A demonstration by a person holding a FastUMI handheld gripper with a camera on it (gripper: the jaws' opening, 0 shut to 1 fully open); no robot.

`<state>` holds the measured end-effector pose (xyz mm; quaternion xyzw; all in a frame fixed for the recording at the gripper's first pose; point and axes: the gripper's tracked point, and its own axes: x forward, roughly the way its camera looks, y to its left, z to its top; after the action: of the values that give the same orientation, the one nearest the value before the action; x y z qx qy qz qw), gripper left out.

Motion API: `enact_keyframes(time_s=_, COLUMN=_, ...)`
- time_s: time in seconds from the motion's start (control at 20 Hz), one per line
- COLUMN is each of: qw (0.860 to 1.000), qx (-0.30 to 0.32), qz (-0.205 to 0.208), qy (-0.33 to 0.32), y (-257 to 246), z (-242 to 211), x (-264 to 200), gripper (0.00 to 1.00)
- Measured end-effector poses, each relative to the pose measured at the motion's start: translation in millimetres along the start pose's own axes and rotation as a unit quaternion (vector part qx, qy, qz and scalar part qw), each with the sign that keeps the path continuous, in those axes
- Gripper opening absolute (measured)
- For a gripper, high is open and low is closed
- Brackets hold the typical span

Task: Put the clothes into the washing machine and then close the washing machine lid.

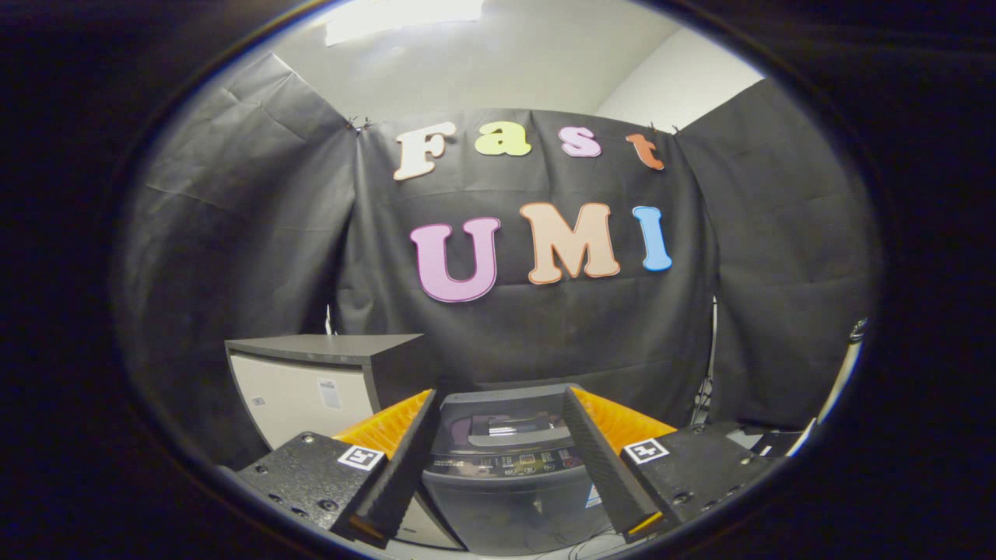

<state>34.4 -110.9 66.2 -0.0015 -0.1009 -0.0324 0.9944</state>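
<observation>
The gripper [498, 455] is spread wide with nothing in it. Right between and just past the fingers sits the washing machine [506, 482], a dark grey top-loader with a row of buttons on its front panel. A cabinet [311, 381] stands beside it.

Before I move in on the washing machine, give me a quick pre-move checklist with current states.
1. Claw open, nothing between the fingers: ok.
2. Washing machine just ahead, framed between the fingers: ok.
3. Control panel facing the claw: ok.
4. Lid open or shut: cannot tell.
5. Clothes located: cannot tell.
6. Grey cabinet beside the machine, apart from the fingers: ok.
</observation>
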Motion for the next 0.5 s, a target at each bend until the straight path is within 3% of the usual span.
enact_keyframes(time_s=0.5, qw=1.0, qx=0.001, qz=0.0, qy=-0.002, y=-0.3, z=0.1, x=0.3, gripper=0.96)
